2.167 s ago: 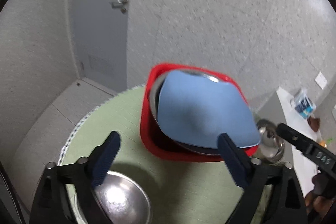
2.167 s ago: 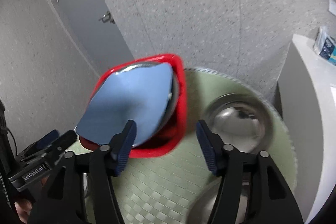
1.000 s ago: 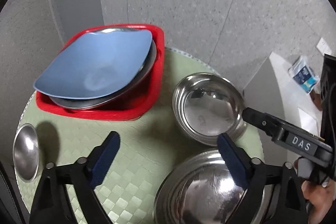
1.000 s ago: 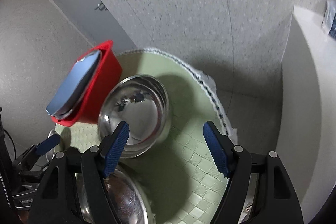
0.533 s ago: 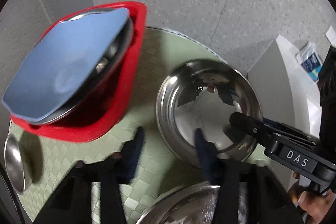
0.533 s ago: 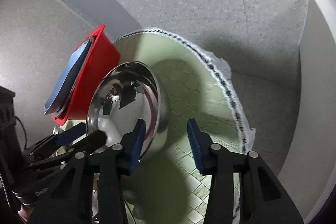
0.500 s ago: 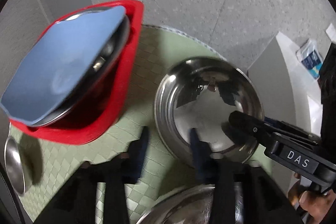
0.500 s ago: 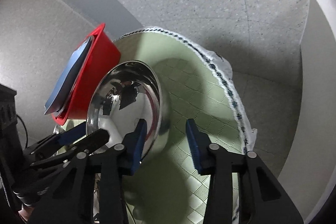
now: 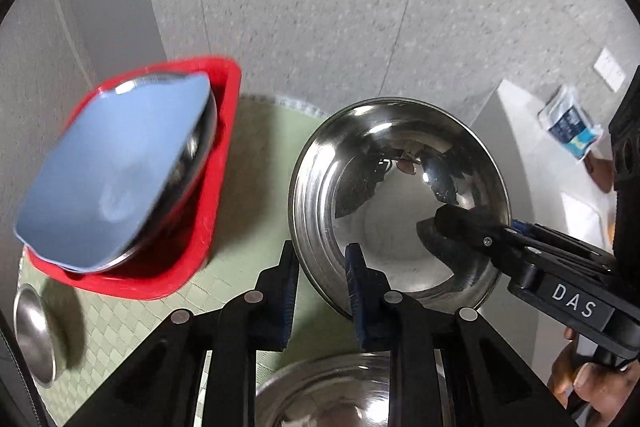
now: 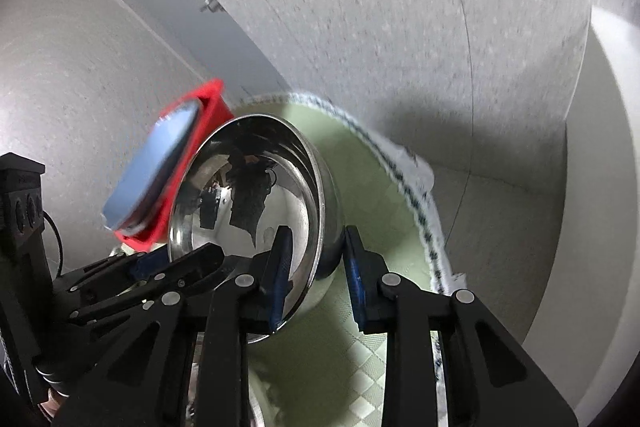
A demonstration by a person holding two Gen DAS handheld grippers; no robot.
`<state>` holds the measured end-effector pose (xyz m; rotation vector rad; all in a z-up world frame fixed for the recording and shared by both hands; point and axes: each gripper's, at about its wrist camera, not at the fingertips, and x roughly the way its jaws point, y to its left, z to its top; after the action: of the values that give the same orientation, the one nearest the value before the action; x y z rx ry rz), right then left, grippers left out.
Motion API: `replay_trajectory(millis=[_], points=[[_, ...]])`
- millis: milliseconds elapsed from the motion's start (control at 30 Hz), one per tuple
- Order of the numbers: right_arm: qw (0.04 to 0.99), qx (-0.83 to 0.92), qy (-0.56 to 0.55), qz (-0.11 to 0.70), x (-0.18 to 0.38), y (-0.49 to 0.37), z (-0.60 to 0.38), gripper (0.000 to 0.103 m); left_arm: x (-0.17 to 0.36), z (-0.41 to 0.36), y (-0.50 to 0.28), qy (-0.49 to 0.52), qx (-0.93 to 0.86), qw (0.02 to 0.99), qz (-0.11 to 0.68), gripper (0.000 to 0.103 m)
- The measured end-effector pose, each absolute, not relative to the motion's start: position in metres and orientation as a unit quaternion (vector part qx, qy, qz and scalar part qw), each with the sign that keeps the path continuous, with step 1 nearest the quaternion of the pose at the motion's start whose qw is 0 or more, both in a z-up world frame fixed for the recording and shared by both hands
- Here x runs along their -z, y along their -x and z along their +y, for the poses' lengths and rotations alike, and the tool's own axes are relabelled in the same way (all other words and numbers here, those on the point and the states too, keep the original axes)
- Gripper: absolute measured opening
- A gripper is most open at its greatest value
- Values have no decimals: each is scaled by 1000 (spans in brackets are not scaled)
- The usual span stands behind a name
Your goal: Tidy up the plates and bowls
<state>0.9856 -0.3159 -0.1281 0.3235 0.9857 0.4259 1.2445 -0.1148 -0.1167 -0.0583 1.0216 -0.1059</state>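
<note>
Left hand-held gripper [image 9: 320, 269] clamps steel bowl [image 9: 400, 203] rim; right hand-held gripper [image 10: 316, 255] closing on opposite rim.

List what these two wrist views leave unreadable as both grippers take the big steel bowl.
- Big steel bowl: its underside is hidden in both views, so table contact is unclear.
- Steel dish under the blue plate in the red bin: mostly covered.
- Nearer steel bowl: cut off by left view's bottom edge.
- Packet print: too small, blurred.
</note>
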Motion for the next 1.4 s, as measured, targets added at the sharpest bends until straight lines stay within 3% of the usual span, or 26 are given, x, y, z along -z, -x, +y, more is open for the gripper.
replay_trajectory(millis=[300, 667, 1400], points=[[865, -223, -132, 430, 82, -934, -302, 26, 88, -104, -1169, 42, 56, 893, 445, 20], [854, -217, -93, 463, 111, -874, -282, 26, 109, -94, -1086, 40, 48, 879, 472, 20], [873, -115, -35, 472, 130, -830, -262, 27, 132, -85, -1111, 18, 104, 849, 517, 20]])
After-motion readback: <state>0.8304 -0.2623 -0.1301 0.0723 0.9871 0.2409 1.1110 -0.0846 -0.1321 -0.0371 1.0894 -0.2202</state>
